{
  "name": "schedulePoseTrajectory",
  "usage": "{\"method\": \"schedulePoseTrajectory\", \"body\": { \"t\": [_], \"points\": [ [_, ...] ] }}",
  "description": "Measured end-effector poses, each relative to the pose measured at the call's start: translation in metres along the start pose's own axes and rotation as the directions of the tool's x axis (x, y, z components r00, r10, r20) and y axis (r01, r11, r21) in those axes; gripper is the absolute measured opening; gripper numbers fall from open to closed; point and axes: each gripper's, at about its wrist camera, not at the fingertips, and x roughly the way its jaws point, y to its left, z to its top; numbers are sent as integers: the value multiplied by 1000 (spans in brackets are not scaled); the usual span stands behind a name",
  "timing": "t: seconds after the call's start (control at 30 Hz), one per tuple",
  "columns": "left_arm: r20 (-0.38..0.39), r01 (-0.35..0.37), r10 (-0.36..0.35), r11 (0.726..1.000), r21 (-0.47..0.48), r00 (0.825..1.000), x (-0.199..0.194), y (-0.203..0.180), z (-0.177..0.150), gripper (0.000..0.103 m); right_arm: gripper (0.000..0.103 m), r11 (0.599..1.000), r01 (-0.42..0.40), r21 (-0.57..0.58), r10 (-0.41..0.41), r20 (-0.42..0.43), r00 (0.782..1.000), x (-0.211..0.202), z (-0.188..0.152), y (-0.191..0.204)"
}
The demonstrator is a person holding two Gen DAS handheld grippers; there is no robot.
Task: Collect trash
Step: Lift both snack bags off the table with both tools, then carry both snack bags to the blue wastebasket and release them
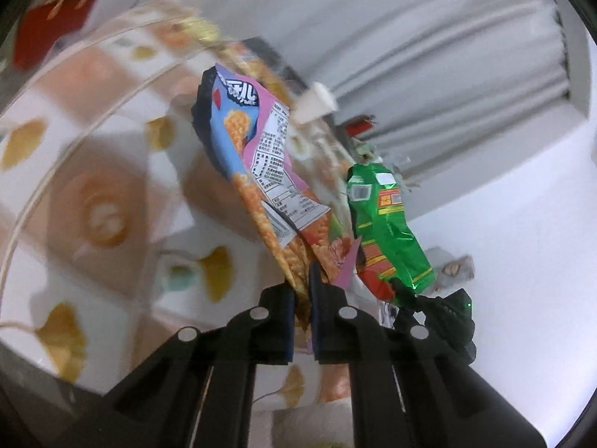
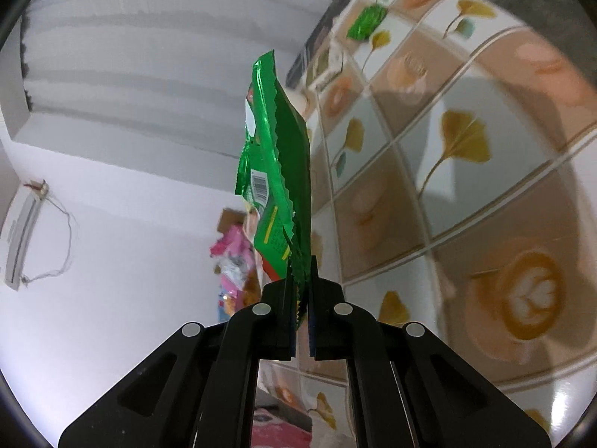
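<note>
My left gripper (image 1: 302, 283) is shut on the lower end of a pink and orange snack wrapper (image 1: 261, 156), which stands up from the jaws above the table. To its right a green foil wrapper (image 1: 388, 224) hangs in the black right gripper (image 1: 414, 304). In the right wrist view my right gripper (image 2: 302, 272) is shut on that green foil wrapper (image 2: 283, 171), seen edge on. The pink wrapper (image 2: 235, 257) shows behind it on the left. Another green wrapper (image 2: 367, 20) lies on the far part of the table.
The table wears a glossy cloth (image 2: 466, 186) printed with ginkgo leaves and coffee cups. A small white carton (image 2: 330, 72) lies near the far green wrapper. A white scrap (image 1: 313, 102) sits beyond the pink wrapper. Grey curtains (image 1: 429, 56) and a white wall stand behind.
</note>
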Motion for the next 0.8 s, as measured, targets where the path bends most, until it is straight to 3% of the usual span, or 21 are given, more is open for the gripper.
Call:
{"method": "schedulePoseTrajectory", "body": {
  "t": [0.13,0.27,0.37,0.47,0.5,0.6,0.7,0.8],
  "points": [
    [-54,31,-25,992,118,998,32,-47,2,6,3,998,-43,35,39,107,994,-46,6,-19],
    [-123,91,-62,966,241,990,70,-101,-3,6,3,995,-59,81,38,245,969,-110,13,-49],
    [-189,157,-98,932,326,977,110,-152,-15,6,3,992,-46,121,0,359,933,-163,16,-76],
    [-275,234,-130,891,390,953,156,-201,-31,6,3,980,-5,199,-92,477,874,-223,11,-115],
    [-293,248,-132,880,405,947,165,-211,-37,6,3,972,20,233,-140,512,848,-241,7,-128],
    [-373,303,-131,840,449,918,213,-251,-57,6,3,924,121,362,-328,591,737,-294,-8,-168],
    [-438,339,-116,812,476,891,252,-278,-78,6,3,820,239,520,-550,598,583,-331,-19,-208],
    [-485,360,-93,791,495,870,285,-298,-101,6,3,731,285,620,-668,563,487,-348,-15,-242]
  ]
}}
